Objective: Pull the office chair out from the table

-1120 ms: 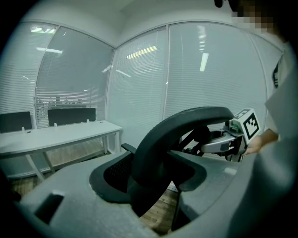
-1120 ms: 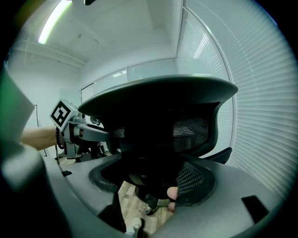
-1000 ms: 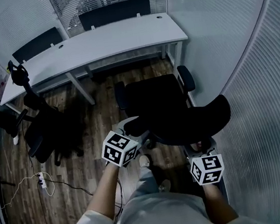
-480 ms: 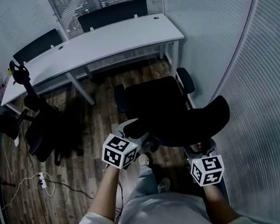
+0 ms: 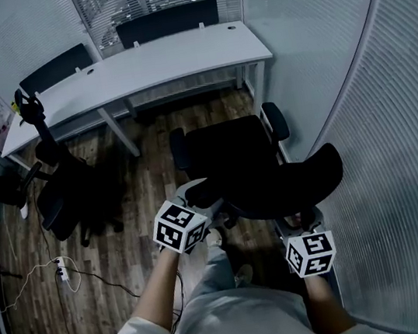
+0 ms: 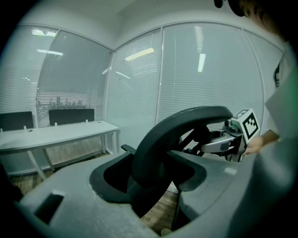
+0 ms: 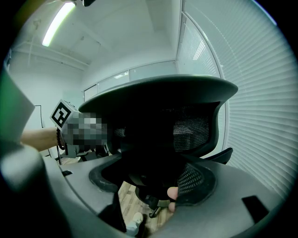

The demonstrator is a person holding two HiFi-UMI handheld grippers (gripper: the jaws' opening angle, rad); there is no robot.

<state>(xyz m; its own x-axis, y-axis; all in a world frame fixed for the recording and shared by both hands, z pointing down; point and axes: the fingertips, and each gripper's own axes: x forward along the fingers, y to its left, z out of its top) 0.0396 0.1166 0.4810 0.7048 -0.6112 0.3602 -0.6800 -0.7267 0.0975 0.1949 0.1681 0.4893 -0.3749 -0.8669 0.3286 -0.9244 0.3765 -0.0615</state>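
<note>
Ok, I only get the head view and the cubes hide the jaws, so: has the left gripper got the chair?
Observer: Yes. The left gripper has its jaws closed on one end of the curved headrest of the chair.
Operator: And the right?
Observer: The right gripper is clamped on a dark part of the chair's back, under the headrest's rim. It is too dark to tell which part.

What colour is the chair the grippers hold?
Black. The office chair shows best in the head view.
</note>
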